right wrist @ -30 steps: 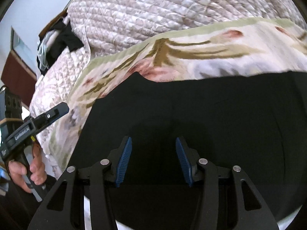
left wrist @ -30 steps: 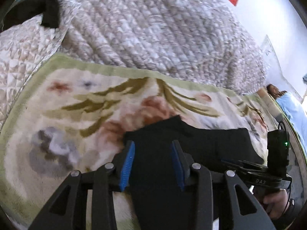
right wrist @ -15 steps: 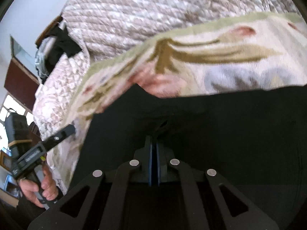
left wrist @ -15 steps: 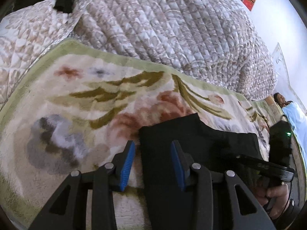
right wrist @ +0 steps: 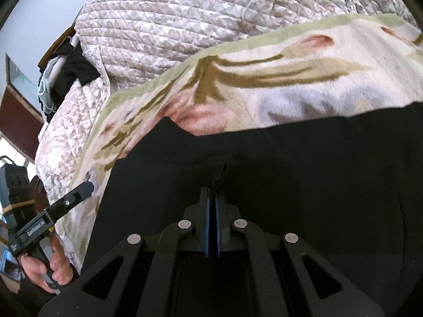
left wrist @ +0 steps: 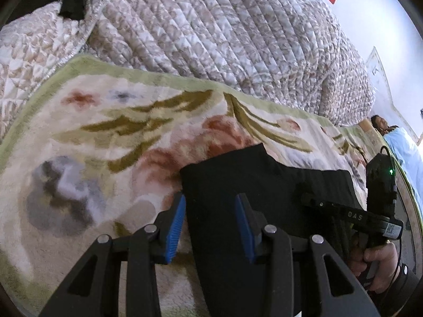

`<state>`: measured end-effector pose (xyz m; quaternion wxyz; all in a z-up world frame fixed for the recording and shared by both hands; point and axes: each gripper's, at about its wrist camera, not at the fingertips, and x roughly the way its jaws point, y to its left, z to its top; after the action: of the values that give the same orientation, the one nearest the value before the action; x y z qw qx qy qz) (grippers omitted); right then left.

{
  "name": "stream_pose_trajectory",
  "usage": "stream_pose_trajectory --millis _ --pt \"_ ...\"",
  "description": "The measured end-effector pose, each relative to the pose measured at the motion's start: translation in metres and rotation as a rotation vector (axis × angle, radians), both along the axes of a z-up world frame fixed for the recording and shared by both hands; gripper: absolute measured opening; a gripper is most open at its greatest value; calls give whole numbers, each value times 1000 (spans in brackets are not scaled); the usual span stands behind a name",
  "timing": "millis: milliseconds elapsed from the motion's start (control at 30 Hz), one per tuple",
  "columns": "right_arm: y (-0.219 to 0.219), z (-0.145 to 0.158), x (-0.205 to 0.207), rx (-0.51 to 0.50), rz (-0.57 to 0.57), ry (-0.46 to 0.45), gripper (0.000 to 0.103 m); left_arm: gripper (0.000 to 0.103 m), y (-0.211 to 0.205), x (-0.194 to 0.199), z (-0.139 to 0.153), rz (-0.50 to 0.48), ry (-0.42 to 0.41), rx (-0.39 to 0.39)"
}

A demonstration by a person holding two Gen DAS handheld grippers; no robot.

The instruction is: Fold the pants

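Black pants [left wrist: 253, 185] [right wrist: 304, 163] lie flat on a floral blanket [left wrist: 111, 137] [right wrist: 290, 79]. My left gripper [left wrist: 210, 203] is open above the pants' left edge, which runs between its blue pads [left wrist: 177, 219]; the pads do not press the cloth. It shows at the left of the right wrist view as the left gripper [right wrist: 86, 187], held by a hand [right wrist: 50, 269]. My right gripper [right wrist: 212, 192] is shut on a small pucker of the pants in the middle of the cloth. The left wrist view shows this right gripper [left wrist: 306, 198] low over the pants.
A quilted bedspread [left wrist: 224, 31] [right wrist: 185, 21] is heaped behind the blanket. Dark clothes [right wrist: 76, 66] [left wrist: 70, 0] lie at its far left. A person in light blue [left wrist: 404, 150] lies at the far right. Brown furniture [right wrist: 18, 116] stands at the left.
My right gripper's jaws have closed and pinched up a fold of the pants. My left gripper stays open, and the pants' left edge now sits between its fingers.
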<state>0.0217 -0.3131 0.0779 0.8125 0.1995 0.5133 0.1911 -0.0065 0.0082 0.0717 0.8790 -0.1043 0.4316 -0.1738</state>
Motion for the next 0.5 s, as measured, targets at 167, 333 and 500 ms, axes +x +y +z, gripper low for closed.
stream_pose_trajectory --millis 167,333,500 --pt "-6 27 -17 -56 6 -75 3 42 -12 -10 -3 -50 8 0" --pt "2 45 -59 -83 49 -120 3 27 -18 -32 -3 -86 -9 4" --pt "17 25 -98 -157 126 -58 3 22 -31 -58 -14 -151 11 30"
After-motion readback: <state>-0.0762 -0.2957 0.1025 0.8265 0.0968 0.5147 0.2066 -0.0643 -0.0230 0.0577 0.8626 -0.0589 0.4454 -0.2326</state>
